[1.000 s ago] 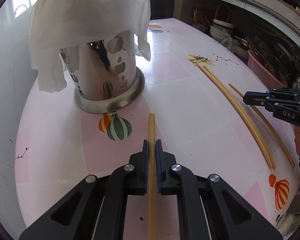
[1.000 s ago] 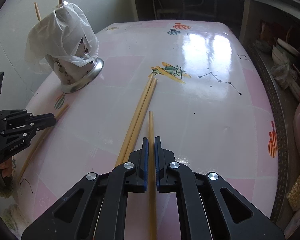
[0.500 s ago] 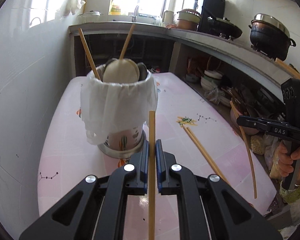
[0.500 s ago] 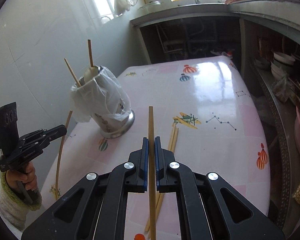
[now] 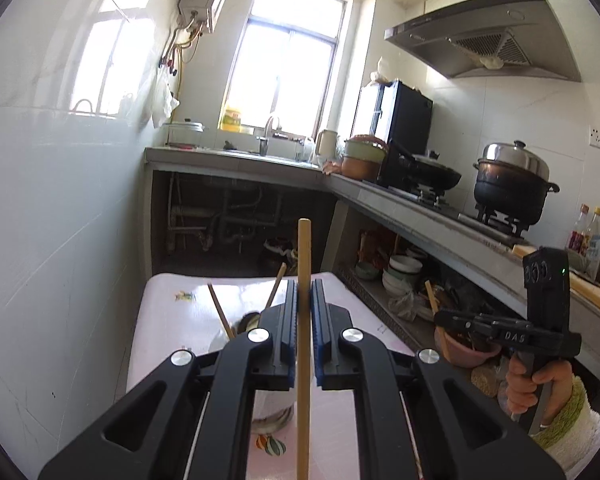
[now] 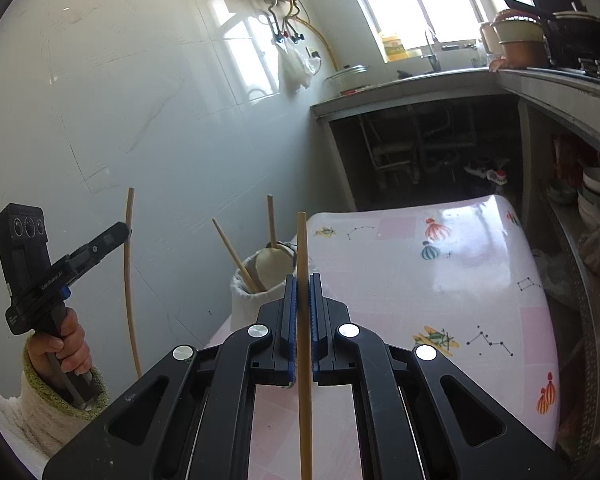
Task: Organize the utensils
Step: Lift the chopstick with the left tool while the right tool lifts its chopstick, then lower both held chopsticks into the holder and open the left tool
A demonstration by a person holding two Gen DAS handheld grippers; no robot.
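My left gripper [image 5: 304, 292] is shut on a wooden chopstick [image 5: 304, 248] that sticks out past its tips, high above the table. Beneath it the metal utensil holder [image 5: 272, 414] is mostly hidden by the gripper. My right gripper [image 6: 303, 284] is shut on a second chopstick [image 6: 302, 240], raised beside the holder [image 6: 248, 300], which is lined with a white plastic bag. Two chopsticks [image 6: 236, 256] and a pale spoon [image 6: 272, 266] stand in the holder. Each view shows the other gripper: the left gripper [image 6: 122, 232] with its chopstick [image 6: 130, 280], and the right gripper [image 5: 440, 318].
The pink patterned table [image 6: 440, 280] stands against a white tiled wall [image 6: 140, 120] on the left. A counter [image 5: 420, 216] with a stove and pots [image 5: 512, 188] runs along the right, with bowls [image 5: 402, 272] on a shelf under it and a pink basin [image 5: 466, 348].
Both grippers have risen well above the table and tilted up, each carrying its chopstick. The views now show the kitchen instead of the tabletop. The two loose chopsticks are out of sight.
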